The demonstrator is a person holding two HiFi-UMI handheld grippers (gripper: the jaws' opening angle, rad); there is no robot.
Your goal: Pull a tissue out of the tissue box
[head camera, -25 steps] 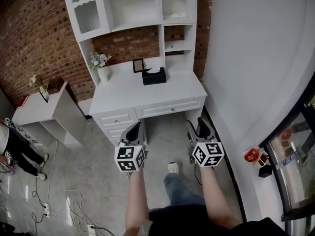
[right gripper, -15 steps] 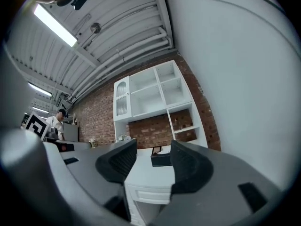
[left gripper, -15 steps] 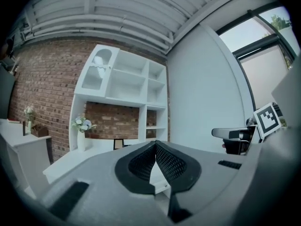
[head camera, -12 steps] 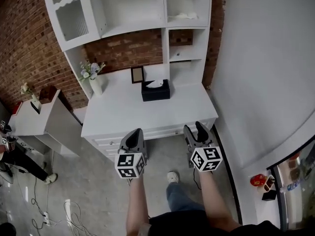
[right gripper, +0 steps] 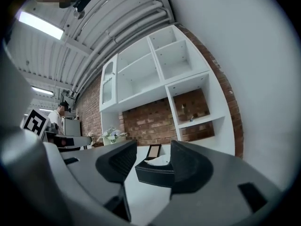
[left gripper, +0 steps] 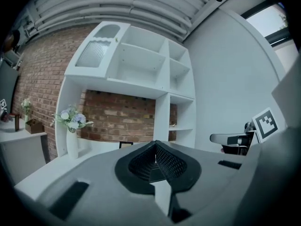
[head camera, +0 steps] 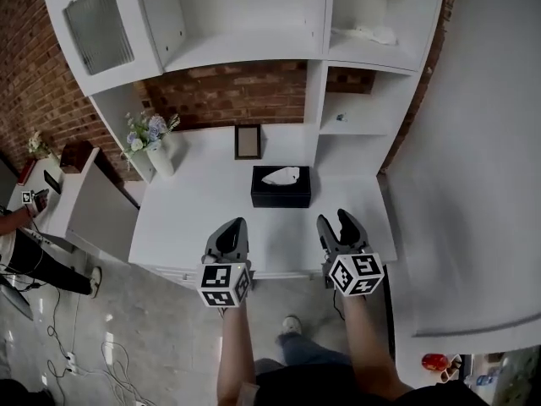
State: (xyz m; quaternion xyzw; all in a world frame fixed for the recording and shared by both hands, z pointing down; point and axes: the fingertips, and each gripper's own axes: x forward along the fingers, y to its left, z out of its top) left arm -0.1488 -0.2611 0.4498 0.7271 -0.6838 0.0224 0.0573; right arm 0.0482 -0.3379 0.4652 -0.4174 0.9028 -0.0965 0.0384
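Note:
A black tissue box stands on the white desk, with a white tissue sticking up from its top slot. Both grippers hover over the desk's front part, short of the box and touching nothing. My left gripper is to the box's near left, jaws closed together with nothing held. My right gripper is to the near right and open. In the right gripper view the tissue box and tissue show through the gap of the right gripper.
A vase of flowers and a small picture frame stand at the desk's back. A white shelf hutch rises above. A low white cabinet and a person are at the left, a white wall at the right.
The person has stepped up to the desk. Both grippers, earlier over the floor before the drawers, now hover over the desk's front part, closer to the tissue box.

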